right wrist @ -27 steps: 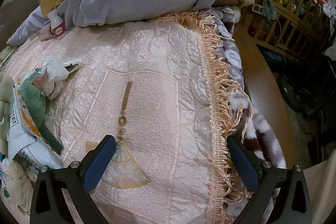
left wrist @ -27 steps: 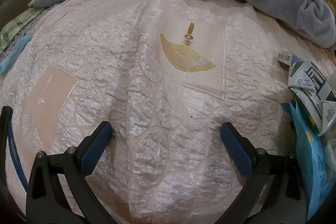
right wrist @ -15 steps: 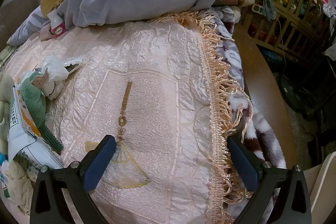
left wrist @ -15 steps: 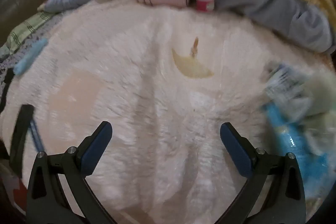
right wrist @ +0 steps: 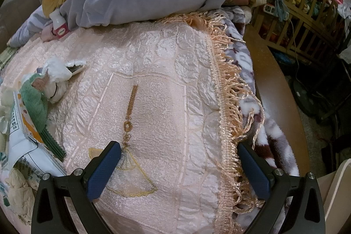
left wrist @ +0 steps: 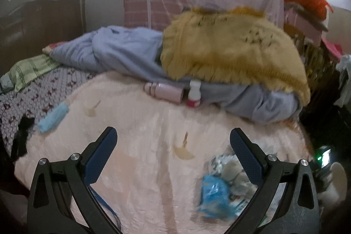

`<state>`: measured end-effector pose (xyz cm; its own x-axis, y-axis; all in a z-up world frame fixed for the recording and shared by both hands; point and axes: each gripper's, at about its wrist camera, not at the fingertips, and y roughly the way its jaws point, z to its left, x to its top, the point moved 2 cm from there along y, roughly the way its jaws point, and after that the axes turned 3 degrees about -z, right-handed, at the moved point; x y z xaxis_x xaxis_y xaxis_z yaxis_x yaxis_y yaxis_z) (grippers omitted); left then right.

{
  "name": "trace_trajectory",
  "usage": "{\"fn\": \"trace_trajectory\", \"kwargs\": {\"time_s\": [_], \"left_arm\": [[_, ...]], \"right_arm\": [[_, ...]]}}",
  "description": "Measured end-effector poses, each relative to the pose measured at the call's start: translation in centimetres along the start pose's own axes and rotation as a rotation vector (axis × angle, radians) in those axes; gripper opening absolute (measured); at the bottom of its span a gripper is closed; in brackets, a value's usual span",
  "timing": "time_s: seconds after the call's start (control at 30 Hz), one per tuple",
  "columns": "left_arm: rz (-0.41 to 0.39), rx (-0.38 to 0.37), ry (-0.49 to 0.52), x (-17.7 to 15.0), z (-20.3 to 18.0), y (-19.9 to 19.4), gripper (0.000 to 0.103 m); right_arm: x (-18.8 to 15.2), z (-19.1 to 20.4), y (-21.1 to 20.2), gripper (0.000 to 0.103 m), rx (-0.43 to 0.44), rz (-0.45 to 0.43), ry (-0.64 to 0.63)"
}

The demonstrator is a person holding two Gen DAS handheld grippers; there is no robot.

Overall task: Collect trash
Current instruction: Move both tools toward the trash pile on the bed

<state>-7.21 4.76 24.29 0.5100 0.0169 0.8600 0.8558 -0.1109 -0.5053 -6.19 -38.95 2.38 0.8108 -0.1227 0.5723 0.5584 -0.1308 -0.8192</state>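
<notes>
A heap of trash lies on the pink bedspread: a blue wrapper and crumpled paper, just left of my left gripper's right finger. The left gripper stands open above the spread, nothing between its fingers. In the right wrist view the same heap sits at the left edge: white tissue, a green cloth scrap, a printed white packet. My right gripper hangs open over the embroidered fan, holding nothing. A light blue item lies far left.
A pink flask and a white pill bottle lean against a grey blanket under a yellow one. The spread's fringe marks the bed's right edge; beyond it, a wooden board and a crib.
The left gripper has pulled back and tilted upward, so the blankets and the wall behind now show and the trash heap sits lower in its view. The right gripper has stayed still.
</notes>
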Motion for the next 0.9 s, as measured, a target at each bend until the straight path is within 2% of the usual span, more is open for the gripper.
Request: {"fn": "trace_trajectory", "kwargs": {"time_s": [0.13, 0.23, 0.4, 0.67, 0.9], "left_arm": [[-0.031, -0.028, 0.024, 0.2, -1.2, -3.4, 0.102], [-0.029, -0.028, 0.042, -0.6, -2.3, -4.9, 0.102], [0.003, -0.032, 0.035, -2.0, -4.0, -6.1, 0.102], [0.038, -0.079, 0.039, -5.0, -7.3, -6.8, 0.102], [0.036, -0.128, 0.026, -7.8, -9.3, -6.2, 0.102]], "right_arm": [[0.2, -0.2, -0.1, 0.103, 0.029, 0.022, -0.003], [-0.2, -0.2, -0.8, 0.103, 0.084, 0.055, -0.041], [-2.1, -1.3, -4.7, 0.103, 0.102, 0.036, -0.018], [-4.5, -2.4, -13.6, 0.103, 0.115, -0.103, 0.071], [-4.5, -0.1, -20.4, 0.103, 0.104, -0.257, 0.044]]}}
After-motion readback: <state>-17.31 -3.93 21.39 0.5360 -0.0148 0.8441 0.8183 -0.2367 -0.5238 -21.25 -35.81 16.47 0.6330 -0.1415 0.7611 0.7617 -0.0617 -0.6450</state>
